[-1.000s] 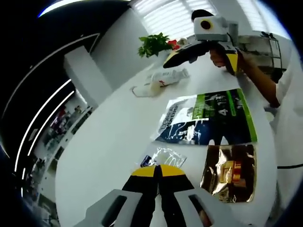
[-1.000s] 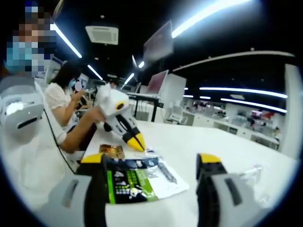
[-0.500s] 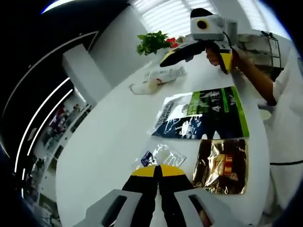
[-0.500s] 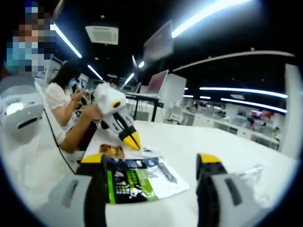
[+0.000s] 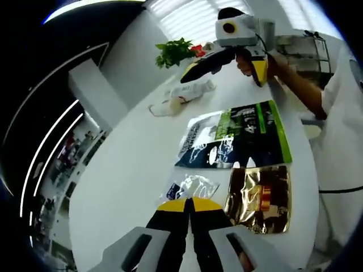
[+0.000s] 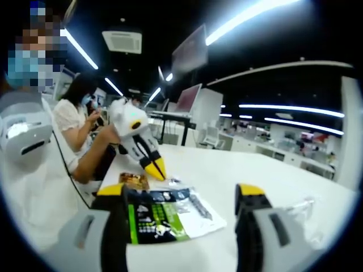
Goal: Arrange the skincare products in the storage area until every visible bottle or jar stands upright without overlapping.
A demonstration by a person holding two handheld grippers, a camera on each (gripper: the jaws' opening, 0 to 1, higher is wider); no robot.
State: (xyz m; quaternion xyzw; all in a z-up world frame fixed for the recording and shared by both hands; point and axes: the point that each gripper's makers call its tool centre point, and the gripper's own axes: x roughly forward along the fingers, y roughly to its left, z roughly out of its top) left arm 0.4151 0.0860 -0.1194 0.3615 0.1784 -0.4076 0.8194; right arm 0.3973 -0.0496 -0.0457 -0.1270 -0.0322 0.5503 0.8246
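Left hand-held gripper [image 5: 189,205] has its two yellow-tipped jaws pressed together, with nothing between them, and it hangs just above the white worktop [image 5: 130,170]. Directly at its tips lies a small clear sachet [image 5: 191,187]. At about 2 o'clock from the tips is a shiny gold pouch [image 5: 258,196], lying flat. Beyond it, at about 1 o'clock, is a large green and dark blue packet [image 5: 238,141], also flat. Further away, at 12 o'clock, a white tube [image 5: 190,92] lies on its side near a small pale jar or bottle [image 5: 170,105]; I cannot tell which it is. A green plant [image 5: 174,51] stands at the far edge.

Right hand-held gripper [image 6: 180,199] is held up over the worktop with its jaws wide apart and empty. In the right gripper view the green packet [image 6: 161,218] shows between the jaws, at 11 o'clock.
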